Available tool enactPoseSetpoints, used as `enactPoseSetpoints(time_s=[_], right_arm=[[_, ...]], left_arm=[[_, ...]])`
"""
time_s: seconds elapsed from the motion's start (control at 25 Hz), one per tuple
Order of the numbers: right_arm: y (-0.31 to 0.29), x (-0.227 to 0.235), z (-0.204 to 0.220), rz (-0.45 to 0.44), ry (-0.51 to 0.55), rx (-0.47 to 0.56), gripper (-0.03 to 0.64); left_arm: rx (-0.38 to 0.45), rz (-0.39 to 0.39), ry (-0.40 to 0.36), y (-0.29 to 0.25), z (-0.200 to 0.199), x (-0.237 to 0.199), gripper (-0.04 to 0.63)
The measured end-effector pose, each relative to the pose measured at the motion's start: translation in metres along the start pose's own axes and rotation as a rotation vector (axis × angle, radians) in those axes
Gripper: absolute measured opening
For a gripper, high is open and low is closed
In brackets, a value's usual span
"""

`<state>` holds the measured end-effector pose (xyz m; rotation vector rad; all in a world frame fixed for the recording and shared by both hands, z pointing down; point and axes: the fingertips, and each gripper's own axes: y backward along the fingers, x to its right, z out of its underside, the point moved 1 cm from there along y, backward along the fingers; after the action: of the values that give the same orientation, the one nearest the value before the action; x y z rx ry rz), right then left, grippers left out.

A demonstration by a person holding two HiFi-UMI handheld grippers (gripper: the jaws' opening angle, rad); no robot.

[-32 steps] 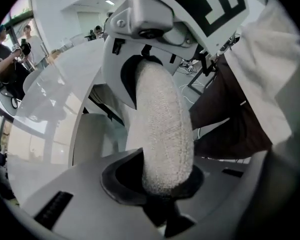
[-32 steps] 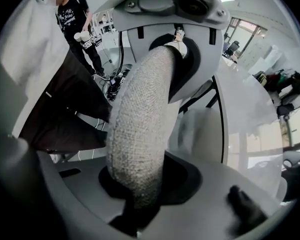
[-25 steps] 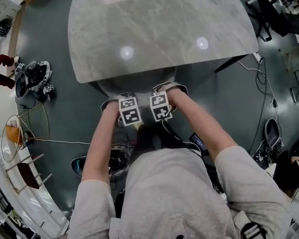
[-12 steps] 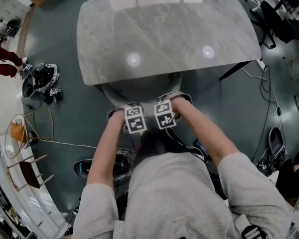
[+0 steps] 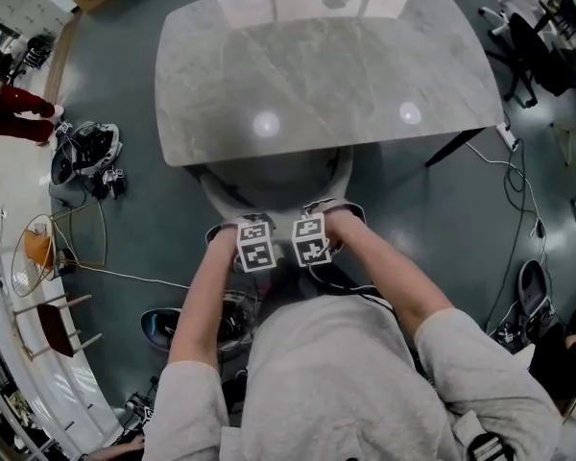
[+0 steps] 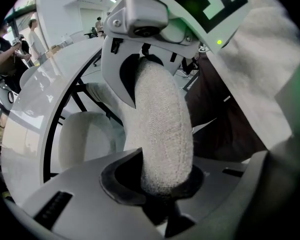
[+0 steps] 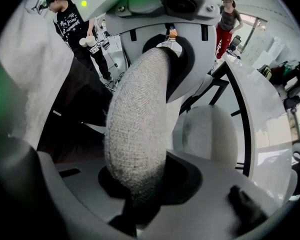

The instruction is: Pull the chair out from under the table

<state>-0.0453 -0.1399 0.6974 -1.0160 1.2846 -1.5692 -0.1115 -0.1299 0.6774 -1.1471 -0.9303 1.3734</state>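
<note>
Pinching the chair (image 5: 278,176) by its back rim in the left hand-held gripper (image 6: 157,181) and right hand-held gripper (image 7: 140,179), I'd draw both back evenly and level, as its seat sits half under the surface (image 5: 317,65).

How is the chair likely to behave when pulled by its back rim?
The back rim looks padded and coarse-woven, so the jaws of the left gripper and right gripper probably won't slip. Its curve looks firm, so the chair likely follows stiffly.
</note>
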Motion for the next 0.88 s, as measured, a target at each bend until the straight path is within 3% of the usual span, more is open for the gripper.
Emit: enactPoseSetpoints(time_s=[0.88], right_arm=[[-0.001,-0.065,-0.008,-0.053,-0.031,-0.01,0.104]], left_arm=[[-0.007,-0.023,-0.03,-0.008,-0.008,0.058,0.091]])
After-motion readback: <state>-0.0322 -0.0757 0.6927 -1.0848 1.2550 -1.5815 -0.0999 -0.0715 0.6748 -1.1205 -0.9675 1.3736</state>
